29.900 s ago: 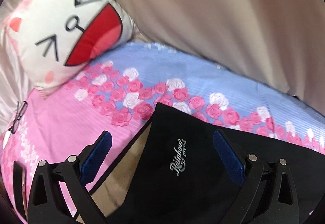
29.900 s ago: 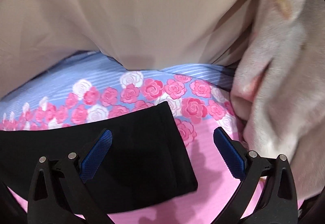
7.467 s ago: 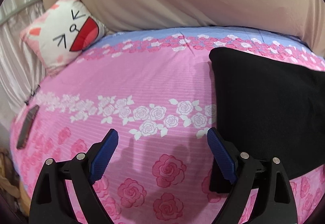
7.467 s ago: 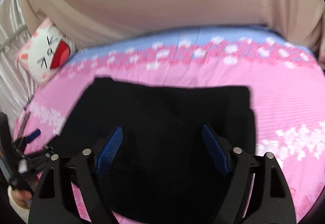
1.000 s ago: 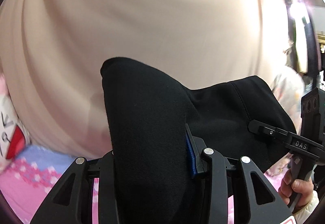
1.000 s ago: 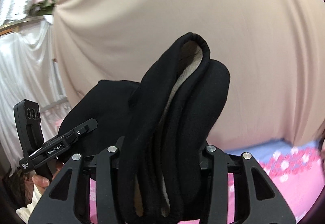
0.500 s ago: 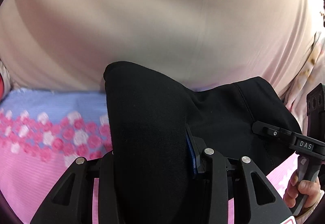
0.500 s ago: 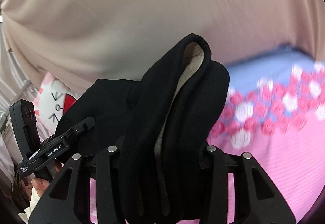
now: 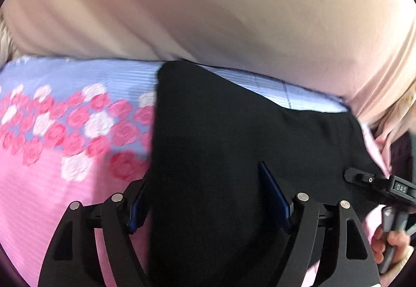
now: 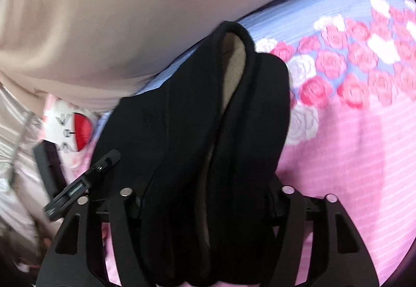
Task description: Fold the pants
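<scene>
Nearest the lenses, the folded black pants are seen between the jaws of both tools: the left gripper has just been spreading, its right pad standing clear of the cloth, and the right gripper has likewise been widening, though whether its pads press on the thick bundle cannot be told. With the grip loosened over the pink rose-printed bedspread, the stacked layers could be let slip or spring apart, and the fold spoiled. Farther off, the beige curtain could be brushed.
</scene>
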`<state>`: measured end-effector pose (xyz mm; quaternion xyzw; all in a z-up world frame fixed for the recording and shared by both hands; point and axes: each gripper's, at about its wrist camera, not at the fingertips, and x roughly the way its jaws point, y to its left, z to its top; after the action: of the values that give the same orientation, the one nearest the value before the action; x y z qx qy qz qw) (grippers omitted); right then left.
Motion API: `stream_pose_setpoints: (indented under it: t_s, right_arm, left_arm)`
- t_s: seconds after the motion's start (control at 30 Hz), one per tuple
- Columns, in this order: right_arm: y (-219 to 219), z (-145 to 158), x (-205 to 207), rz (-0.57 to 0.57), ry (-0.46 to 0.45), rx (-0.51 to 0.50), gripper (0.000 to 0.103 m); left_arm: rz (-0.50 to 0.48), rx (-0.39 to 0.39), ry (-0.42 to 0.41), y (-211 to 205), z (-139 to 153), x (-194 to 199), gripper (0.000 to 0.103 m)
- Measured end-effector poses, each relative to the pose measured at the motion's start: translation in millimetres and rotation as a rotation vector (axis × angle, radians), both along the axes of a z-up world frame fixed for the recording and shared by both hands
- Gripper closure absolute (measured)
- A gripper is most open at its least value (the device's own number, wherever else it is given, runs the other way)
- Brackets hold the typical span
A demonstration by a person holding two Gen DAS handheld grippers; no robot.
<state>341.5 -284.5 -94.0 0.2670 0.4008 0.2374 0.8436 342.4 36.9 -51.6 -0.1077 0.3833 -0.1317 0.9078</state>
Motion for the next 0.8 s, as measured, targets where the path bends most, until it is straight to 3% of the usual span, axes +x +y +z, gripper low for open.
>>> stream_pose_setpoints:
  t_s: [0.03, 0.07, 0.1, 0.17, 0.23, 0.33, 0.43, 0.5, 0.53, 0.6, 0.63, 0.67, 0.73, 0.8]
  right_arm:
    - [-13, 1, -8, -0.039, 0.008, -0.001, 0.024]
    - [-32, 10, -24, -0.114, -0.005, -0.03, 0.018]
    - [-46, 20, -39, -0.178, -0.03, -0.061, 0.016]
    - [-61, 58, -74, -0.303, -0.149, -0.142, 0.018]
    - [-46, 94, -87, -0.272, -0.256, -0.145, 0.032]
    - [23, 135, -71, -0.114, -0.351, -0.119, 0.04]
    - [103, 124, -22, 0.006, -0.281, -0.131, 0.048]
    - [134, 91, 16, 0.046, -0.184, -0.112, 0.05]
    - [138, 75, 29, 0.047, -0.143, -0.092, 0.057]
    - [128, 48, 50, -0.013, -0.096, -0.112, 0.062]
    - [120, 43, 54, -0.034, -0.097, -0.121, 0.084]
    - [107, 38, 60, -0.064, -0.085, -0.14, 0.101]
    - [82, 31, 63, -0.104, -0.071, -0.094, 0.103]
    - [72, 28, 60, -0.107, -0.089, -0.099, 0.103]
  left_arm:
    - [0.006, -0.012, -0.005, 9, 7, -9, 0.029]
    - [0.034, 0.004, -0.025, 21, 17, -21, 0.029]
    - [0.121, 0.079, -0.078, 40, 36, -42, 0.03]
    - [0.205, 0.17, -0.173, 59, 70, -66, 0.03]
    - [0.239, 0.178, -0.208, 65, 100, -68, 0.03]
    - [0.226, 0.118, -0.224, 36, 134, -39, 0.026]
    - [0.192, 0.105, -0.147, -9, 111, 4, 0.02]
    - [0.195, 0.135, -0.053, -32, 77, 31, 0.02]
    - [0.195, 0.146, -0.013, -38, 60, 44, 0.026]
    - [0.243, 0.183, 0.056, -40, 32, 64, 0.026]
    - [0.253, 0.18, 0.087, -36, 16, 75, 0.021]
    - [0.26, 0.125, 0.116, -28, 3, 83, 0.02]
    - [0.264, 0.016, 0.156, -13, -10, 90, 0.015]
    - [0.258, -0.005, 0.168, -9, -12, 95, 0.013]
